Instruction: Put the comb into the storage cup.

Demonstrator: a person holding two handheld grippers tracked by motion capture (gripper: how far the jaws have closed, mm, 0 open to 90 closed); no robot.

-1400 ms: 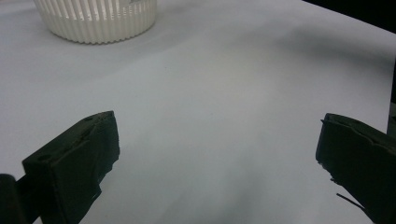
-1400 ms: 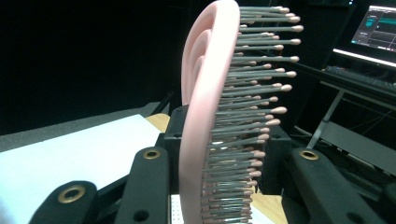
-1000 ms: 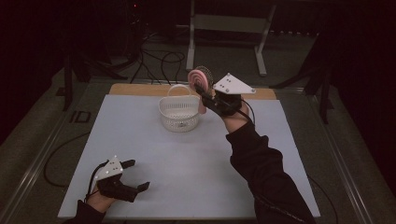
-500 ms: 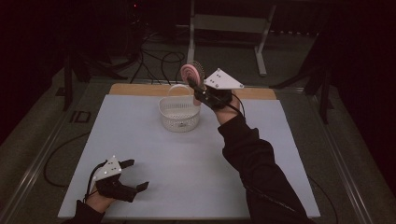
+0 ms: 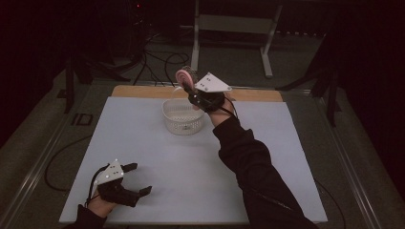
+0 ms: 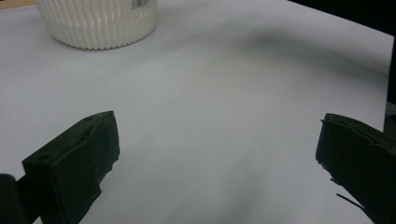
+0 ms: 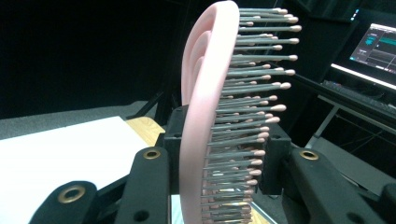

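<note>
Right gripper view: my right gripper point(image 7: 219, 186) clamped on pink hairbrush point(image 7: 205, 116), bristles facing right jaw, brush upright between fingers. High view: right arm stretched forward, brush raised just past white basket's point(image 5: 183, 125) far rim. My left gripper point(image 5: 135, 179) jaws wide apart, holding nothing, resting low near table's point(image 5: 191, 167) front edge.

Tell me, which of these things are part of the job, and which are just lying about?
In the job:
pink hairbrush, clamped in the right claw
white basket

Lying about:
left claw, open and idle
monitor
metal stand
</note>
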